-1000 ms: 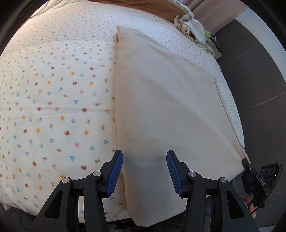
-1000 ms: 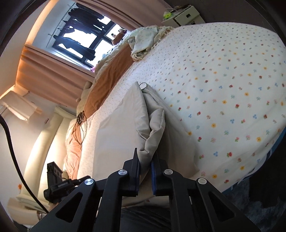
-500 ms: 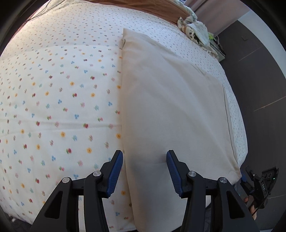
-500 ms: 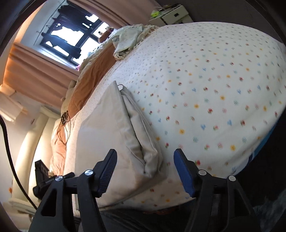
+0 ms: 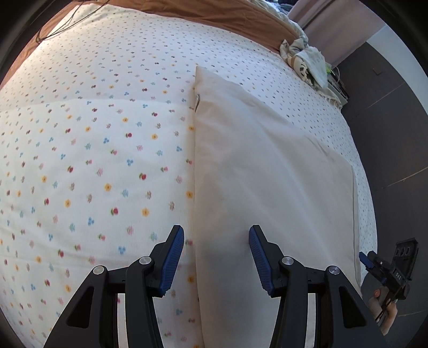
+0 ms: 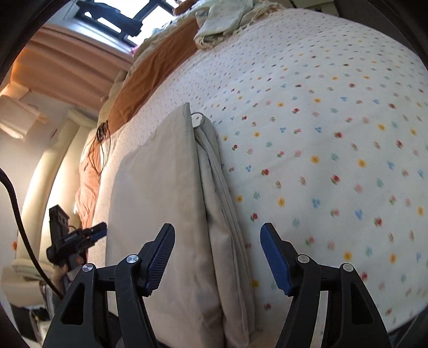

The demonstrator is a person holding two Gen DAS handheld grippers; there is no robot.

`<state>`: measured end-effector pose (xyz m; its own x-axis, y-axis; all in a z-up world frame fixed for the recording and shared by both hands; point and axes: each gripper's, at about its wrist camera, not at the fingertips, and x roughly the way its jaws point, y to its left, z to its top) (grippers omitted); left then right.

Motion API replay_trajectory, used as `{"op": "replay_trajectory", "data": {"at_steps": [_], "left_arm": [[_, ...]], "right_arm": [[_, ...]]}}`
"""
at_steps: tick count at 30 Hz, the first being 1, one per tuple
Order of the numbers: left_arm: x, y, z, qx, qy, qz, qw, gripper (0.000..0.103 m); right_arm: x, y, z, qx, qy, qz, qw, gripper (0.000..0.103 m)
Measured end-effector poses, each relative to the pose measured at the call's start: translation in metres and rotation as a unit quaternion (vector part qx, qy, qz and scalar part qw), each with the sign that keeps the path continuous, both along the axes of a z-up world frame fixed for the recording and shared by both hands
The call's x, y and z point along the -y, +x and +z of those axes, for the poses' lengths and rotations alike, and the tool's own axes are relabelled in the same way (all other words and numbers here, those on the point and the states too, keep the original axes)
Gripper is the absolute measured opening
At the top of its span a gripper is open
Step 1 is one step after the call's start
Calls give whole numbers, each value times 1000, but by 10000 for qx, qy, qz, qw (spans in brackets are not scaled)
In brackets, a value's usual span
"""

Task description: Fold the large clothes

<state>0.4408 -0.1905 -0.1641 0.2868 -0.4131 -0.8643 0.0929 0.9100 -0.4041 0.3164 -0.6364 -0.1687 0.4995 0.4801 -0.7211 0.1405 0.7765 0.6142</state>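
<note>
We count one folded cloth (image 5: 270, 187), cream, lying flat on the bed (image 5: 93, 160). In the right wrist view the cloth (image 6: 160, 200) shows stacked layers along its right edge, with a small loop at the far corner. Two grippers. The left gripper (image 5: 216, 257) has its jaws wide apart, nothing between the pads; the cloth's left edge runs between its two fingers, below them. The right gripper (image 6: 218, 257) also has jaws wide apart, straddling the layered edge of the cloth, pads not touching it as far as we can tell. Each gripper shows in the other's view: right gripper (image 5: 385, 267) at the cloth's near right corner, held in a hand (image 5: 382, 307); left gripper (image 6: 72, 238) at the cloth's left side.

One bed sheet, white with small coloured flowers, covers the bed (image 6: 334, 147). One brown blanket (image 5: 214, 13) lies across the far end. One heap of crumpled clothes (image 5: 307, 61) sits at the far right corner of the bed, well apart from the cloth; the same heap (image 6: 224, 21) shows at top in the right view. One thin cable (image 5: 67, 24) lies on the far left of the bed. One window (image 6: 128, 16) with a curtain (image 6: 75, 69) is behind. No containers seen. Nothing lies on top of the cloth.
</note>
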Motion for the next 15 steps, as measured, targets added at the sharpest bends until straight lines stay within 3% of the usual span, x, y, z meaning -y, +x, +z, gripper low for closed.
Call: {"op": "replay_trajectory", "data": {"at_steps": [4,9,15], "left_arm": [[1,14,-5,57,-13,-42,10000,52],[-3,20,-12,95,-316,-60,9994,52],[-3,22,-13,209,-364,-109,9991,52]], "right_arm": [[-4,28,-8,-177,-21,313,9993,67],[-5,66,-20,-393,257,505,9976,67],[-22,109,-26,-430,447,927,9938,67]]}}
